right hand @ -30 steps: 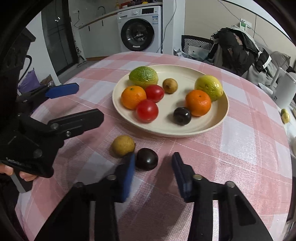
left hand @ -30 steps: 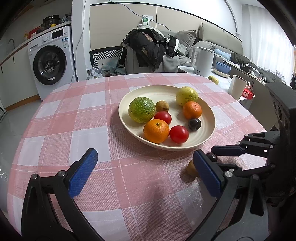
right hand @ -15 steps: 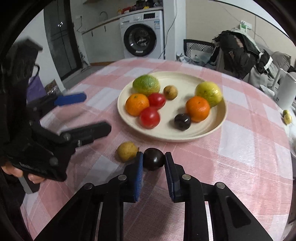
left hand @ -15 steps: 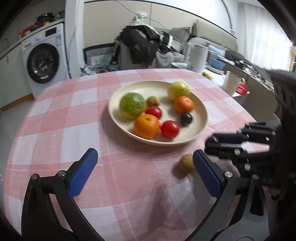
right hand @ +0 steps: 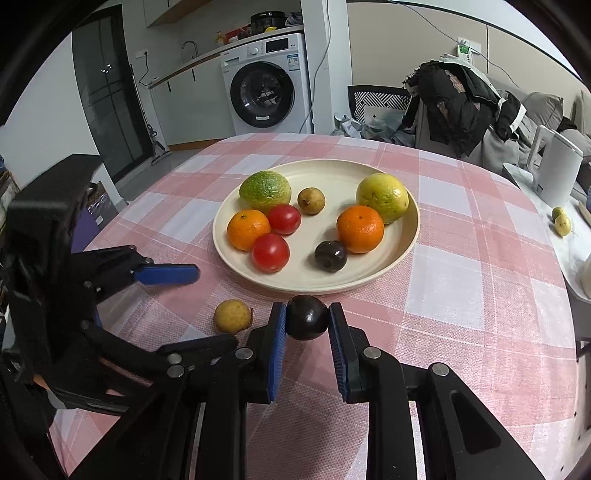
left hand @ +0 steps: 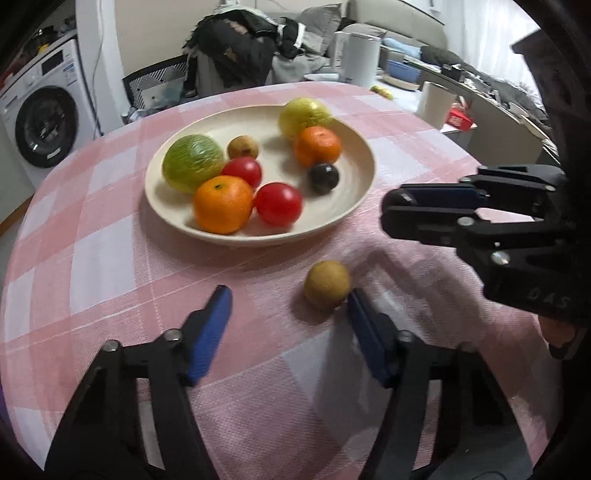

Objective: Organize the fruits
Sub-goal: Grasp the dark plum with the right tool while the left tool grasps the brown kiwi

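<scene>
Two fruits sit outside the cream plate — a dark round fruit clamped between the right gripper's blue pads, and a yellow-brown fruit on the checked tablecloth, inside the left gripper's closing jaws, just beside one pad.

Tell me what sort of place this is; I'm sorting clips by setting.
Most likely a lived-in home, an open kitchen and living area: a washing machine under a counter with a tap, a sofa behind, and a round table with a pink checked cloth carrying a plate of fruit.
</scene>
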